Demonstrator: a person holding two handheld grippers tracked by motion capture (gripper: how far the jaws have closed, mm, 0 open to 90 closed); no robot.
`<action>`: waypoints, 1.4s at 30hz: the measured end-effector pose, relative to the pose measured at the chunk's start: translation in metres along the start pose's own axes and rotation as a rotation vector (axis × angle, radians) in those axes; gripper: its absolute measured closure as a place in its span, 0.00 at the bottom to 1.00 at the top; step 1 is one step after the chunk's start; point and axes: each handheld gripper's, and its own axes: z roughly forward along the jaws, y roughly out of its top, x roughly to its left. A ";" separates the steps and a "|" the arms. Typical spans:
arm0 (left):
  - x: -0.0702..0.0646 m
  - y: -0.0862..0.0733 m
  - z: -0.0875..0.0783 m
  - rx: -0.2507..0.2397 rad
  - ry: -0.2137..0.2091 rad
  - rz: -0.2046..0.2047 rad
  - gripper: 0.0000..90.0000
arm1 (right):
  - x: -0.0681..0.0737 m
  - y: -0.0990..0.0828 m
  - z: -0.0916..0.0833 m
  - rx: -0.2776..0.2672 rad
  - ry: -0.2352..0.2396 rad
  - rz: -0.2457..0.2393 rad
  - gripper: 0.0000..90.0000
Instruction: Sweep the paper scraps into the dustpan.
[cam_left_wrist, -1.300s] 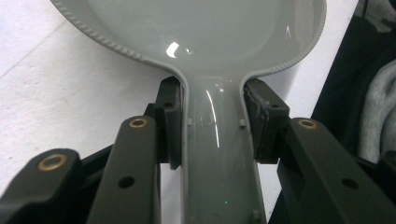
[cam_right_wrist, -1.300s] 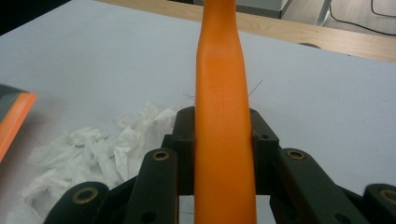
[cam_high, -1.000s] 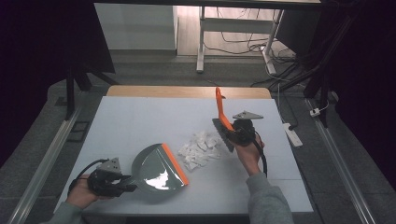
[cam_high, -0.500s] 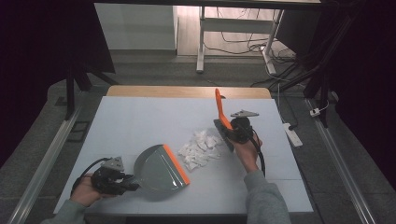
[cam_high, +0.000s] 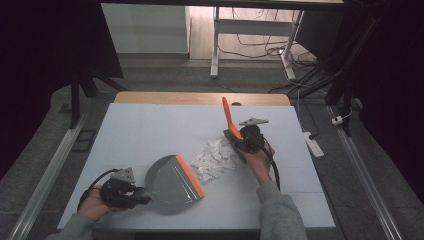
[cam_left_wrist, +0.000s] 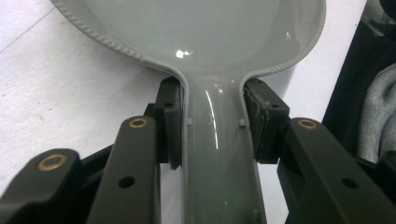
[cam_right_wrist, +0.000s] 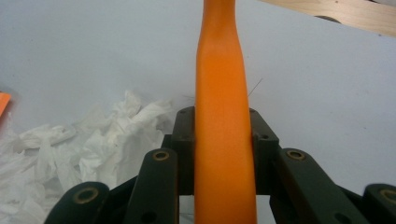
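A grey dustpan (cam_high: 170, 182) with an orange lip lies at the front left of the table, its mouth facing the paper. My left gripper (cam_high: 141, 194) is shut on its grey handle (cam_left_wrist: 215, 140), with a black pad pressed on each side. A pile of white crumpled paper scraps (cam_high: 215, 160) lies mid-table, just right of the dustpan's lip, and appears again as paper scraps (cam_right_wrist: 79, 149) in the right gripper view. My right gripper (cam_high: 239, 139) is shut on a brush's orange handle (cam_right_wrist: 223, 121). The handle (cam_high: 228, 116) rises from the dark brush head at the pile's right edge.
A pale mat (cam_high: 150, 130) covers the table, with a wooden strip (cam_high: 200, 97) along the far edge. A white power strip (cam_high: 312, 142) lies on the floor to the right. Metal rails run along both sides of the table.
The dustpan has tipped from a raised tilt to lie flatter on the mat. The right gripper and brush have shifted slightly left and down toward the paper.
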 end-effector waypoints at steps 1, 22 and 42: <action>0.000 0.000 0.000 -0.001 -0.001 0.001 0.68 | 0.001 0.001 0.001 0.003 0.001 -0.003 0.78; 0.001 0.009 0.009 0.003 -0.025 -0.013 0.68 | 0.042 0.008 0.014 0.037 0.076 -0.112 0.78; 0.001 0.010 0.011 -0.003 -0.023 -0.019 0.68 | 0.095 0.007 0.012 0.042 0.204 -0.214 0.78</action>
